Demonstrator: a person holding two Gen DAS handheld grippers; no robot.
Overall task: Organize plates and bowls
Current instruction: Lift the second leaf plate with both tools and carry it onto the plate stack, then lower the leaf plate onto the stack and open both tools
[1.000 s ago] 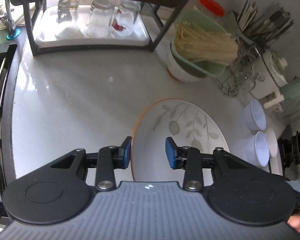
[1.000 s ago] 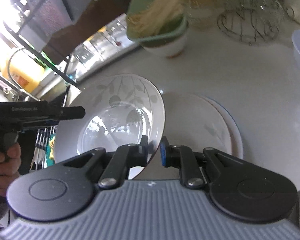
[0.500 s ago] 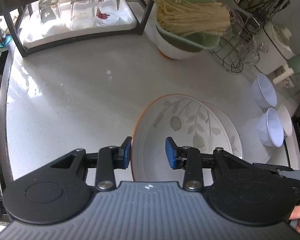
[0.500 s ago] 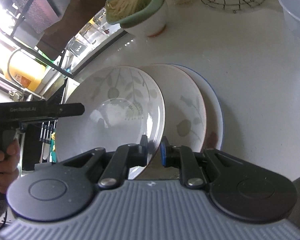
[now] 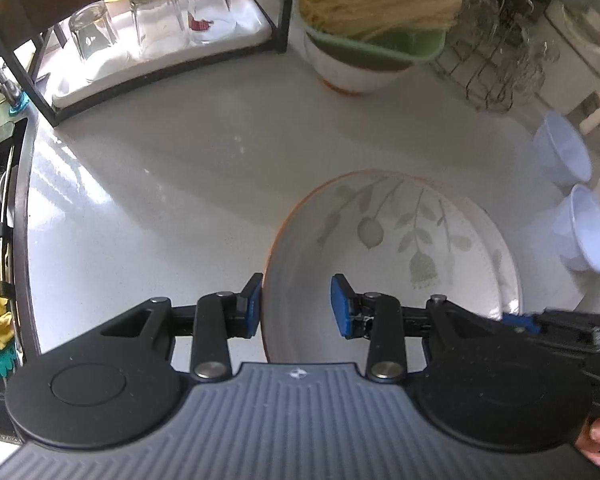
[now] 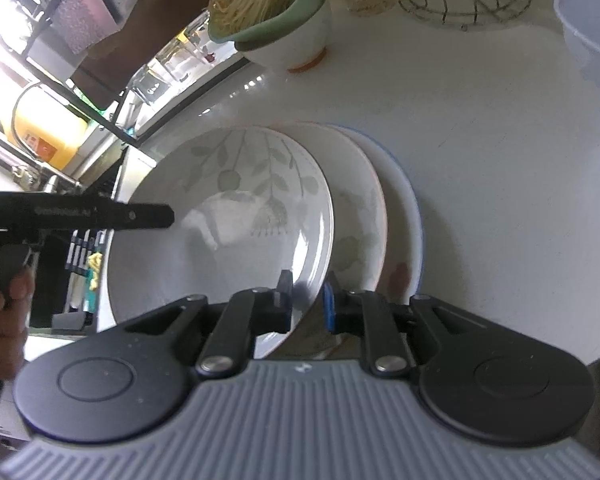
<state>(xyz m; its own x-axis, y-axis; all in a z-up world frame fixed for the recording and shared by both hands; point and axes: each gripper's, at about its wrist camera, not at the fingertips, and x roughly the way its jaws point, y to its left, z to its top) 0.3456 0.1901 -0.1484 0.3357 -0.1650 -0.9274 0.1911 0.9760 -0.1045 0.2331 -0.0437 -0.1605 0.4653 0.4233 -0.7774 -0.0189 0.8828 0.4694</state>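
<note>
Jaws of right gripper (image 6: 306, 300) clamp leaf-patterned plate (image 6: 236, 216)

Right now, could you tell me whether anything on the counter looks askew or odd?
The top plate is tilted, its right edge pinched in the right gripper above two flat plates. A green basket of noodles sits crooked on a bowl.

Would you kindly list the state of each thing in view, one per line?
Leaf plate: tilted, rim pinched by right gripper.
Left gripper: open, holding nothing.
Two plates underneath: lying stacked on counter.
Glasses: upside down on tray.
Clear bowls: empty.
Green basket: full of noodles, sitting in a white bowl.
</note>
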